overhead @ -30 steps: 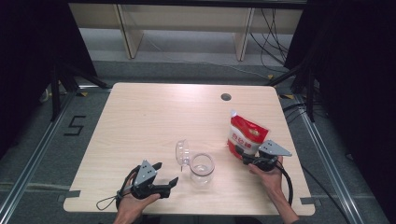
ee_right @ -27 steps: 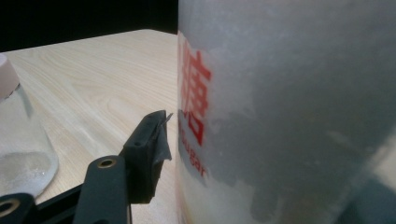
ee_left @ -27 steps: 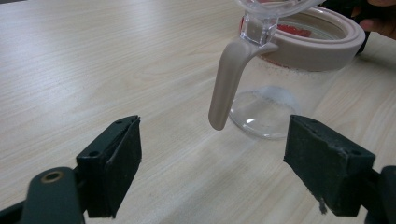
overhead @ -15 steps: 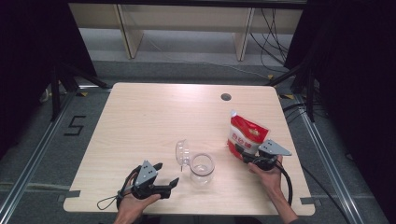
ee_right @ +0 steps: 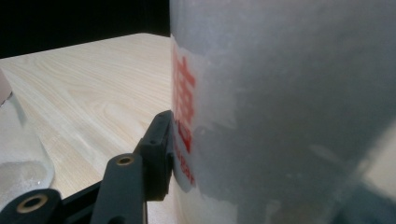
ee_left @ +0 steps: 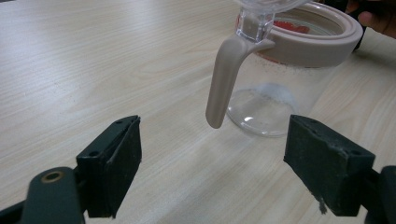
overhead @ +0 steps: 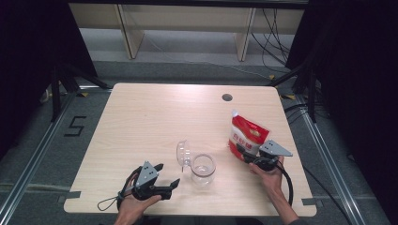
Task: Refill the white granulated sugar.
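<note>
A red and white pouch stands upright at the table's right side. My right gripper is at its lower part and its jaws have just been closing on it. In the right gripper view the left pad presses the pouch, while the pouch hides the other jaw. A clear jar with a beige rim stands near the front middle, its clear lid flipped up on the left. My left gripper rests open at the front left, pointing at the jar and its beige handle, with nothing between the jaws.
The light wood table has a round cable hole at the back right. Behind the table stands a low shelf unit with cables. Dark curtains flank both sides. A person's hands hold both grippers at the front edge.
The right gripper's jaws have drawn in on the pouch. Both hands, the jar and the pouch stay where they were.
</note>
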Action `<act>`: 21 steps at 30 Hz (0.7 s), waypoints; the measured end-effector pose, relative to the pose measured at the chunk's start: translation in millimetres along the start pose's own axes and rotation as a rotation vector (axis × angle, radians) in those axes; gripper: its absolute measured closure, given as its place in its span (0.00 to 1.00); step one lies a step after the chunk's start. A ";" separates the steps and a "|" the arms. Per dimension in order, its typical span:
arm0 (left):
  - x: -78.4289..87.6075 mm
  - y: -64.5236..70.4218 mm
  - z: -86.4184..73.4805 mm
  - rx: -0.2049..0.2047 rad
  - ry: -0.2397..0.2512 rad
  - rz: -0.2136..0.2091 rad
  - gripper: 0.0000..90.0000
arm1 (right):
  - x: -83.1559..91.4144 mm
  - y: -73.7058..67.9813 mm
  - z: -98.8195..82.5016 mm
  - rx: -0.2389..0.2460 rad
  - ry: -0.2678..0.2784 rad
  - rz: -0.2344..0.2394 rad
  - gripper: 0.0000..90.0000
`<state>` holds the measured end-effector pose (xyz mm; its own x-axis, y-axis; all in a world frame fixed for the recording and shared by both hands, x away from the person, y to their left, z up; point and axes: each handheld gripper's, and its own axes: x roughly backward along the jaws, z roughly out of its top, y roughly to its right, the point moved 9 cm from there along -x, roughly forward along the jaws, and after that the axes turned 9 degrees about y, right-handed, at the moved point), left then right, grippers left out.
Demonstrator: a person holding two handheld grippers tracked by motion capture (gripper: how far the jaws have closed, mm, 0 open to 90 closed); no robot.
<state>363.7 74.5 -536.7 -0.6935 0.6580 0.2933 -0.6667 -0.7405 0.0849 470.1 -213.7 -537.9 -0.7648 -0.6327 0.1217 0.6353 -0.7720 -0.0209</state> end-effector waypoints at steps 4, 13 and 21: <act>0.2 -0.1 -0.4 -0.001 -0.005 0.007 0.21 | -0.8 0.7 0.9 -0.010 0.018 -0.005 0.55; -0.2 0.1 0.2 -0.001 0.001 0.003 0.21 | -5.3 3.6 4.6 -0.011 0.076 0.007 0.55; 0.5 -0.4 0.9 0.000 0.002 0.008 0.21 | -3.3 1.9 3.5 -0.020 0.042 0.002 0.57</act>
<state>363.8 75.0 -535.7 -0.6997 0.6520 0.2922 -0.6608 -0.7460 0.0826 474.2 -212.8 -534.9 -0.7678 -0.6358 0.0796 0.6347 -0.7717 -0.0413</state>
